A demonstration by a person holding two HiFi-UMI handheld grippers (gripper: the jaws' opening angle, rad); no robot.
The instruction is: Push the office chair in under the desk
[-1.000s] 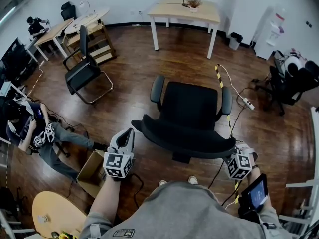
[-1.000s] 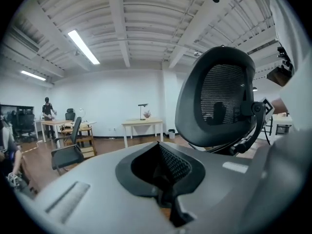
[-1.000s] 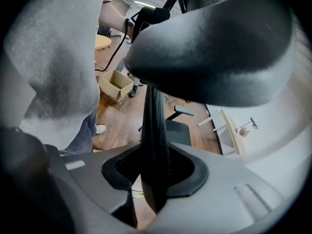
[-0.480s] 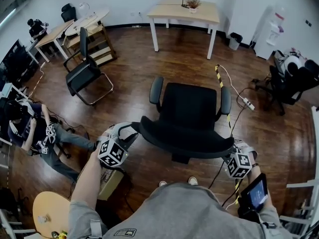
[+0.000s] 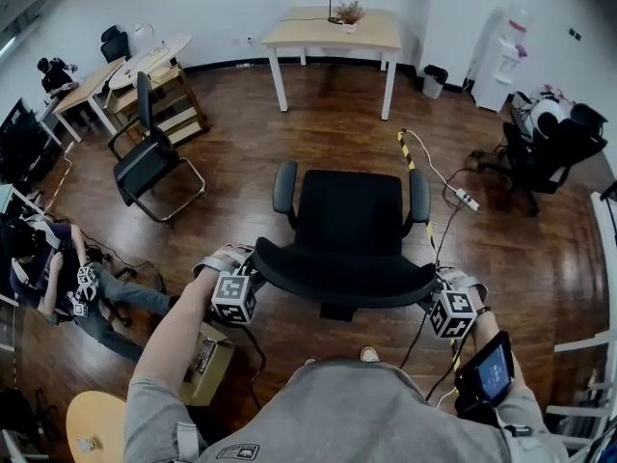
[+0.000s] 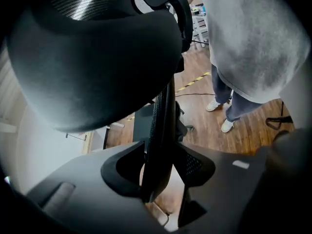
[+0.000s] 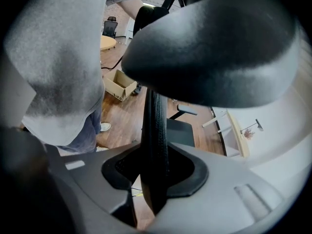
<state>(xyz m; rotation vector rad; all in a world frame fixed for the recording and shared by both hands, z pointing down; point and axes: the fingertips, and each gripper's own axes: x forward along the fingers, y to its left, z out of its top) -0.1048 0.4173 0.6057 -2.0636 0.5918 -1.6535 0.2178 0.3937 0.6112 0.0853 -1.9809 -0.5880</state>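
A black office chair (image 5: pixel 349 210) stands on the wood floor in front of me, its backrest (image 5: pixel 342 276) nearest me. The light wood desk (image 5: pixel 333 29) is far off by the back wall. My left gripper (image 5: pixel 234 276) is at the backrest's left edge. In the left gripper view its jaws (image 6: pixel 158 167) have just been opening and straddle the thin mesh edge (image 6: pixel 163 116), with a gap on the right side. My right gripper (image 5: pixel 445 297) is at the right edge. In the right gripper view it (image 7: pixel 155 167) is shut on the backrest edge (image 7: pixel 155 126).
A second black chair (image 5: pixel 145 162) stands at the left. A cardboard box (image 5: pixel 207 360) lies by my left leg. A cable and striped tape (image 5: pixel 424 172) run along the floor right of the chair. A person (image 5: pixel 58 278) sits at far left. More chairs (image 5: pixel 540 143) crowd the right.
My left gripper rolled over and dropped from beside the backrest onto its left edge, and its jaws opened around it. The right gripper stayed on the right edge.
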